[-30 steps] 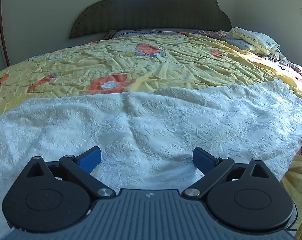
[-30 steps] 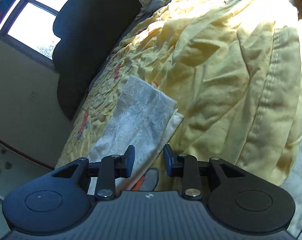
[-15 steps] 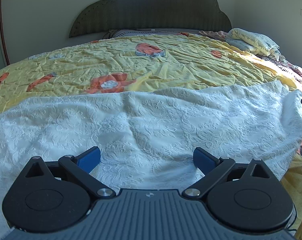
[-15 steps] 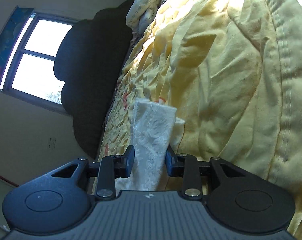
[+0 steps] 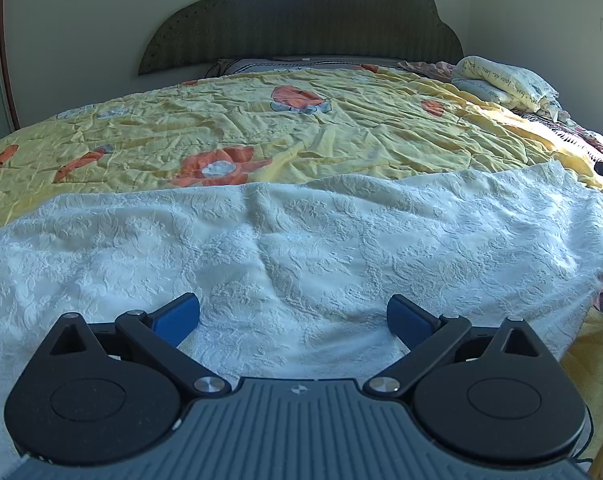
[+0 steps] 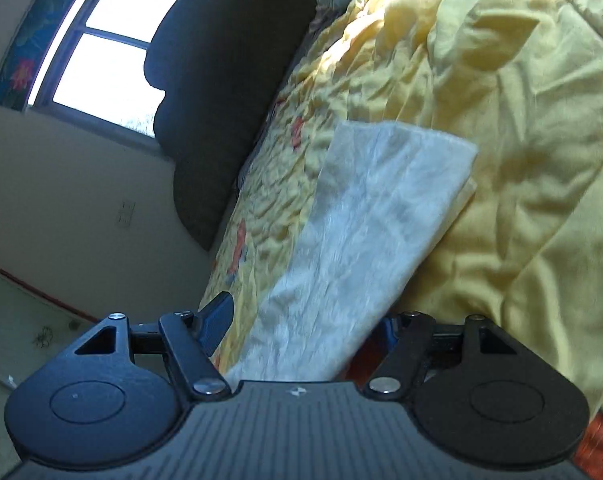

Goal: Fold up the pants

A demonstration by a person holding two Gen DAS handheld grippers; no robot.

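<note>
Left wrist view: white embossed pants [image 5: 301, 240] spread flat across the near part of the bed, lying crosswise over the yellow flowered quilt [image 5: 261, 128]; cloth reaches from the left edge of the picture to the far right, where its end drops off toward the bed's side; left gripper [image 5: 293, 314] low over the cloth, blue pads [image 5: 177, 316] set wide apart, nothing pinched, fabric passing beneath and between them; whether the pads touch the cloth cannot be told. Beyond the quilt: dark scalloped headboard [image 5: 301, 20]; folded pale bedding [image 5: 501, 80] at the far right corner.

Right wrist view, camera rolled so the bed runs up the picture: one end of the pants [image 6: 361, 240] a narrow white strip with a squared far edge, lying on the quilt [image 6: 521, 140] and running back toward the camera; right gripper [image 6: 305, 322] has just been opening; jaws now stand apart with the strip between them, left pad [image 6: 217, 320] clear of the cloth, right pad mostly hidden behind the strip's edge; no clamp on the fabric visible. Window [image 6: 113, 48] and headboard [image 6: 221, 92] at upper left.
</note>
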